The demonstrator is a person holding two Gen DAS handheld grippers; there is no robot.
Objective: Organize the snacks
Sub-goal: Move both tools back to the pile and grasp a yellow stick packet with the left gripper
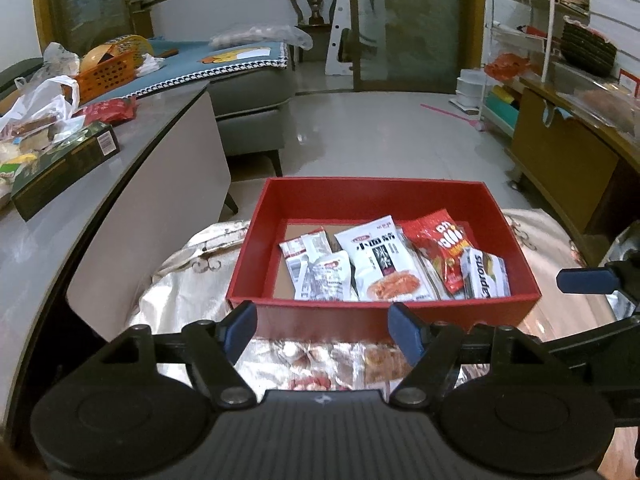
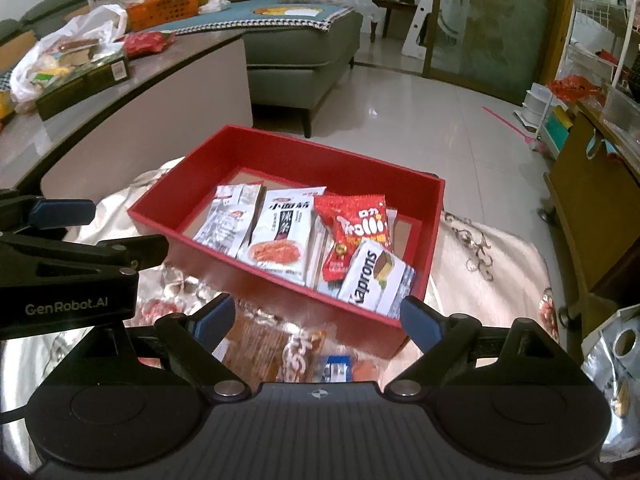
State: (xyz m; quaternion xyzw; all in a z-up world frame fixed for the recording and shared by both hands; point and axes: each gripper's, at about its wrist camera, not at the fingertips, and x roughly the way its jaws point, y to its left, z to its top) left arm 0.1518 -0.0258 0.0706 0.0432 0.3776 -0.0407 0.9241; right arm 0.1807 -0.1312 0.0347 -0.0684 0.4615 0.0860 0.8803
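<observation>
A red open box (image 1: 400, 196) (image 2: 304, 148) stands on a cloth-covered surface. It holds a white noodle packet (image 1: 380, 264) (image 2: 284, 232), a red Trolli packet (image 1: 440, 248) (image 2: 356, 228), a Kaprons packet (image 1: 488, 276) (image 2: 376, 276) and small white packets (image 1: 316, 268) (image 2: 228, 220). My left gripper (image 1: 322, 330) hangs open just before the box's near wall, nothing between its fingers. My right gripper (image 2: 316, 320) is open too, at the box's near right corner. Under both lies a shiny bag of loose snacks (image 1: 320, 364) (image 2: 264, 344).
A low table on the left carries a dark green carton (image 1: 64, 164), plastic bags and a red packet (image 1: 108, 110). Behind it are a grey sofa (image 1: 248, 96) and an orange basket (image 1: 104, 72). A wooden cabinet (image 1: 560, 160) and wire rack (image 1: 516, 40) stand on the right, and a silver pouch (image 2: 616, 368) lies near my right gripper.
</observation>
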